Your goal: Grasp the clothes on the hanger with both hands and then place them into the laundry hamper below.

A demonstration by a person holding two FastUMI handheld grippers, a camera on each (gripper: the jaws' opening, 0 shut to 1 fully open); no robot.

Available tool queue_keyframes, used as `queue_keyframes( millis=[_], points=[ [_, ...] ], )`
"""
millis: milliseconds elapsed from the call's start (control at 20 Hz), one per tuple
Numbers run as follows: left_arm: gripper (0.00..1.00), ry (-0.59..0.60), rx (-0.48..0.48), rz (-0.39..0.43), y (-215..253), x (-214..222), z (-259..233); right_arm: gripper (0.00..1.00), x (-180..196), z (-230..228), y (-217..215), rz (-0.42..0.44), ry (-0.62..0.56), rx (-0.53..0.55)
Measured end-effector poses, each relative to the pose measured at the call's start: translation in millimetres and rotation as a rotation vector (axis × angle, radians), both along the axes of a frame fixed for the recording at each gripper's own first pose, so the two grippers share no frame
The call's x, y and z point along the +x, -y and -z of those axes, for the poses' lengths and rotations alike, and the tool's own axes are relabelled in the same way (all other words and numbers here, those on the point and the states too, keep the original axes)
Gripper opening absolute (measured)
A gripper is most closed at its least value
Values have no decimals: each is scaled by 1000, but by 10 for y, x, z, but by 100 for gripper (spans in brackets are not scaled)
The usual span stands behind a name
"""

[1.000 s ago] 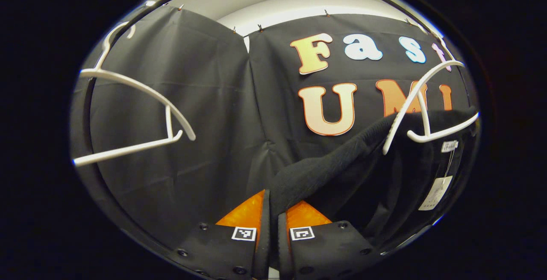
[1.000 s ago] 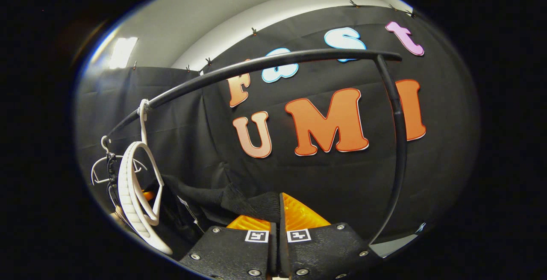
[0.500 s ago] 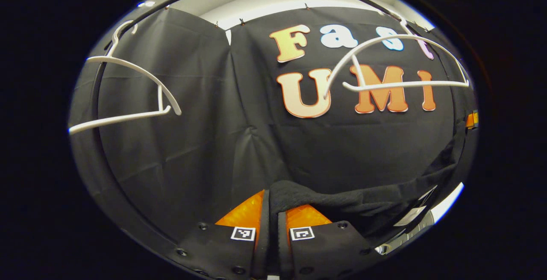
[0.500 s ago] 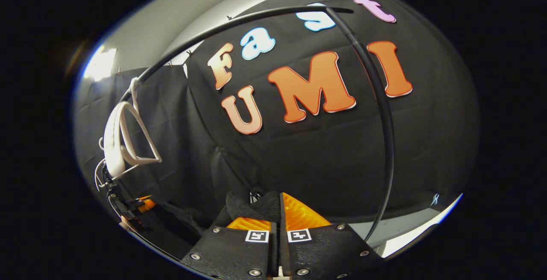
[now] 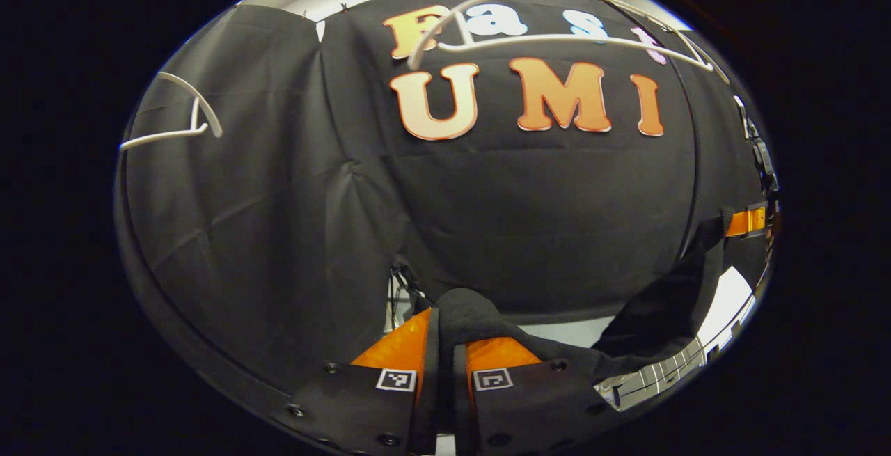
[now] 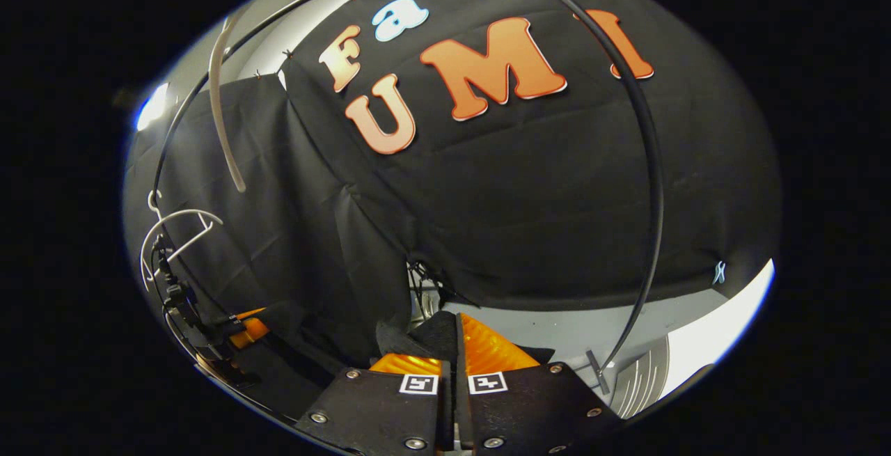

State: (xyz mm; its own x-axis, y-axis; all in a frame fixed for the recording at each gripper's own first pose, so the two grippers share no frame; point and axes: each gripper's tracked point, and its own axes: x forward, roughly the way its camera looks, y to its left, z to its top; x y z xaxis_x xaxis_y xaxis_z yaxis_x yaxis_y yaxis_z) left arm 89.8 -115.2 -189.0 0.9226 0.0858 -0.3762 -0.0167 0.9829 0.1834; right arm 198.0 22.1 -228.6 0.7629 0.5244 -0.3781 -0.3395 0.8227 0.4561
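Left fingers pinch the black garment, which trails off to their right toward the right gripper. Right fingers clamp its other end, cloth sagging leftward. The hamper, by the task, lies below.

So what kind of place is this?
Probably a small recording booth set up like a laundry corner: black cloth walls, a black clothes rail, and bare white hangers above a dark garment.
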Motion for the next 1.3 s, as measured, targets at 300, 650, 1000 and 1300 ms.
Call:
queue_keyframes(
  millis=[300,650,1000,1300],
  points=[
    [16,-144,-16,48,304,-32,745,2,-256,586,-629,-49,-101,-4],
    [16,-343,-40,48,335,-201,1622,4,-358,1431,-1176,-65,-228,-112],
    [10,-483,33,-15,56,-319,2167,10,-520,2237,-1322,-53,-369,-263],
    [32,-536,-38,-41,54,-360,2266,19,-584,2410,-1313,-22,-422,-330]
  ],
)
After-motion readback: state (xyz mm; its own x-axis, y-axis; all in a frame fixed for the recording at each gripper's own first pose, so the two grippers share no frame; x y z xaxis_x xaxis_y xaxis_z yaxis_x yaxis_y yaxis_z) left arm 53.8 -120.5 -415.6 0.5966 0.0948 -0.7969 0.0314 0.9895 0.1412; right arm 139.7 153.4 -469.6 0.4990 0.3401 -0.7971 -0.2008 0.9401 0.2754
